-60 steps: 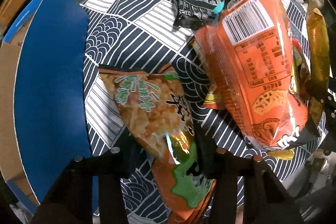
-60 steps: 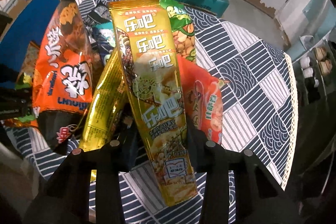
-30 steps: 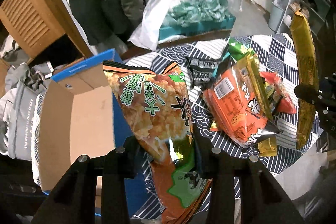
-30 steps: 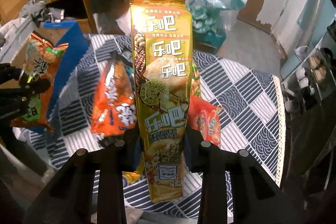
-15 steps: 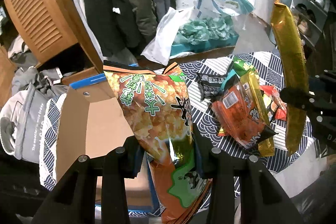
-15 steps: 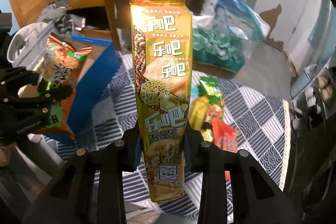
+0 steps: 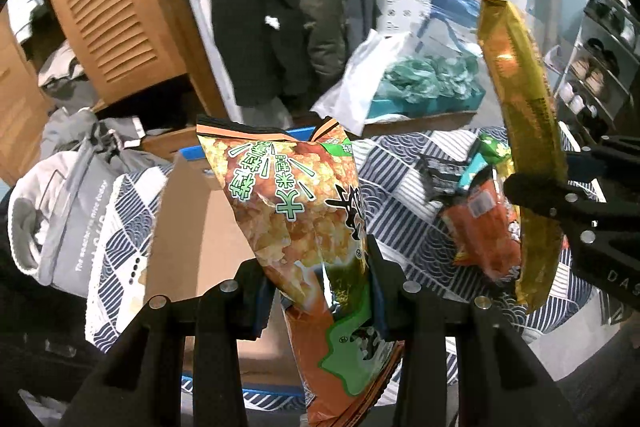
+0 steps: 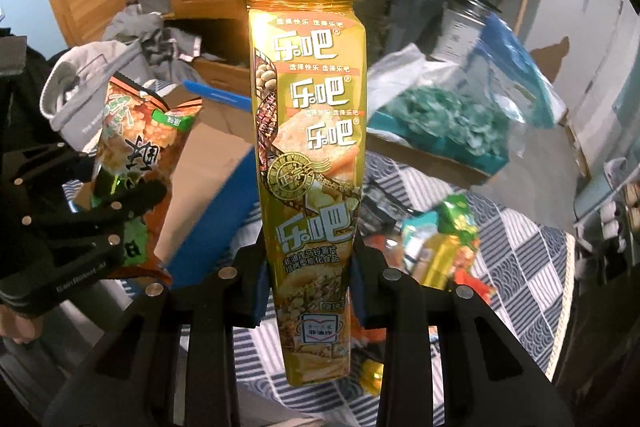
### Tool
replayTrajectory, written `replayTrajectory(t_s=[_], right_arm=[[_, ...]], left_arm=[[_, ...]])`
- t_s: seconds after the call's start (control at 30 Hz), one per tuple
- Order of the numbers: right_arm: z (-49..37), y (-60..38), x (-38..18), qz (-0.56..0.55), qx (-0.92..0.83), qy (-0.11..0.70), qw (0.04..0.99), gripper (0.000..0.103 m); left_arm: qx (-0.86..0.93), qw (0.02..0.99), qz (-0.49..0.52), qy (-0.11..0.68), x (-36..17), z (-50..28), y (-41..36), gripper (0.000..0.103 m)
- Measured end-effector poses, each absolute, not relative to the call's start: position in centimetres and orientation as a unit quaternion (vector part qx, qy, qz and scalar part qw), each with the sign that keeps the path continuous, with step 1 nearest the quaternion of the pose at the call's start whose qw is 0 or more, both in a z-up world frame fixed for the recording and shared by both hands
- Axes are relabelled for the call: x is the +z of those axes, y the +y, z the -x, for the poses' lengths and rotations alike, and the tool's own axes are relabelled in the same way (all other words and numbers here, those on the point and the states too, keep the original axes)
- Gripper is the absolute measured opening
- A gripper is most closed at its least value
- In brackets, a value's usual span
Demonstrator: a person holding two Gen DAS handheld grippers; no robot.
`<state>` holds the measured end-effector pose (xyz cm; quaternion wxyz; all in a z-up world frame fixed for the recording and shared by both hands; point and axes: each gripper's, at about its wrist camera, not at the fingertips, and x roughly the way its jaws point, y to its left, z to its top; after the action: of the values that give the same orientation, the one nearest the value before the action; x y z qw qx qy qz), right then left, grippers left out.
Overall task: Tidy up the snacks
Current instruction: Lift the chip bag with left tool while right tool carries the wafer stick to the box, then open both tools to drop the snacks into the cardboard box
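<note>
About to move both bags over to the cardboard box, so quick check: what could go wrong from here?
1. The left gripper pinches the orange rice-cracker bag low, so its puffy top could flop or slip during the move.
2. The right gripper holds the tall gold packet near its bottom; it may tilt and catch the cardboard box rim.
3. The two grippers are side by side, so they might bump over the box.

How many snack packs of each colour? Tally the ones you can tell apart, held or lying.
Gold long packet, in the right tongs: 1
Orange-and-green rice cracker bag, in the left tongs: 1
Orange bag on the tablecloth: 1
Black packet: 1
Green packet: 1
Total: 5; the pile hides more.
</note>
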<state>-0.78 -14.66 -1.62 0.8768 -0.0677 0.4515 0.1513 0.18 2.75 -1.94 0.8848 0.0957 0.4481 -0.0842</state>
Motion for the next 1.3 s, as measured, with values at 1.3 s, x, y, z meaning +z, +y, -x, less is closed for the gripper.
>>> replayTrajectory(t_s=[1.3], right_arm=[[-6.5, 2.7, -6.8, 0.065, 0.239, 0.540, 0.805, 0.036]], left_arm=[[0.051, 0.862, -0.075, 0.499, -6.6, -2.7, 15.9, 0.044]])
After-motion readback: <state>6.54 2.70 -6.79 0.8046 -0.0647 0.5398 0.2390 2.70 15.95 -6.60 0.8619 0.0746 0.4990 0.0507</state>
